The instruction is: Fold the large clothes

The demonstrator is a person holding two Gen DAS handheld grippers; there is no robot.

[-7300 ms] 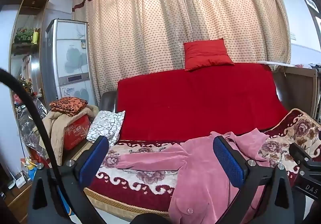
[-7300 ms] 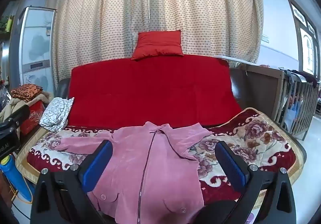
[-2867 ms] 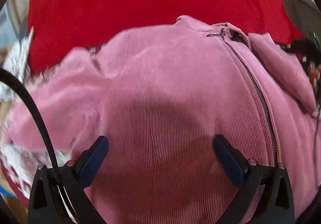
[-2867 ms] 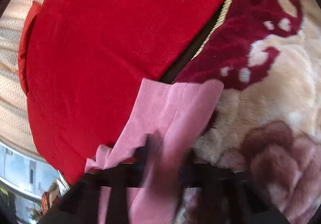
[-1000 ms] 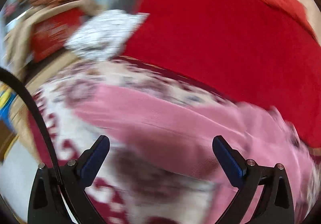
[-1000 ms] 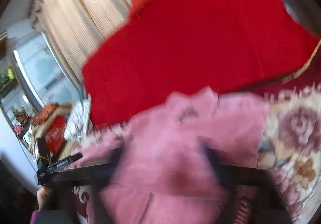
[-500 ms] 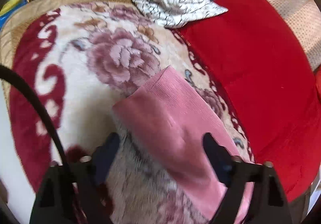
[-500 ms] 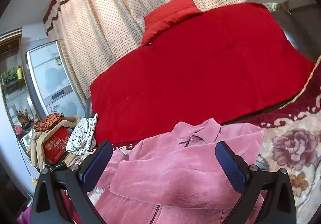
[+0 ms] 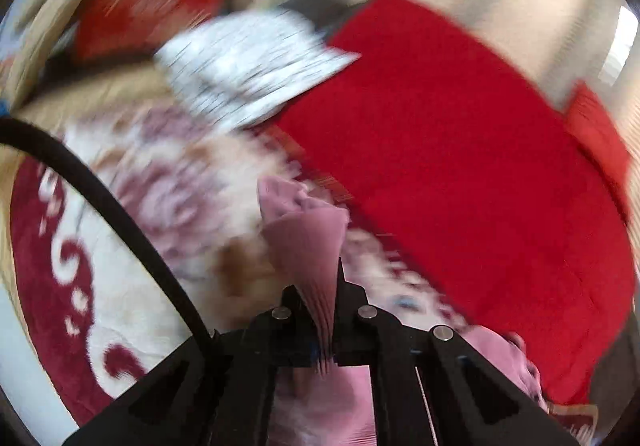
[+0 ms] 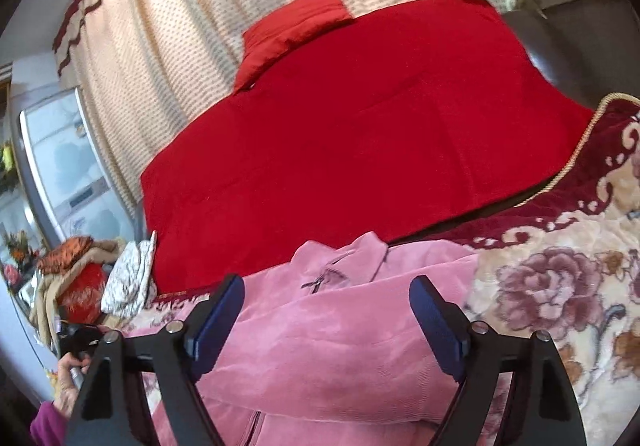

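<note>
A pink corduroy jacket (image 10: 340, 346) lies on the floral blanket (image 10: 560, 286) of the sofa, with one sleeve folded across its chest and its zip collar (image 10: 344, 258) toward the red backrest. My left gripper (image 9: 326, 310) is shut on the cuff of the other pink sleeve (image 9: 308, 230), which stands up out of its jaws; that view is blurred. My right gripper (image 10: 326, 318) hovers over the jacket's chest, jaws closing but still wide, its blue pads (image 10: 436, 326) not pressing the cloth.
A red throw (image 10: 360, 150) covers the sofa back, with a red cushion (image 10: 292, 30) on top. A white patterned cloth (image 10: 128, 282) lies at the sofa's left end beside a pile of clothes (image 10: 72, 266). A person's hand (image 10: 68, 378) shows at lower left.
The left gripper has closed on the sleeve cuff and swung with it, blurring its view. The right gripper's jaws have narrowed a little and it has come lower over the jacket.
</note>
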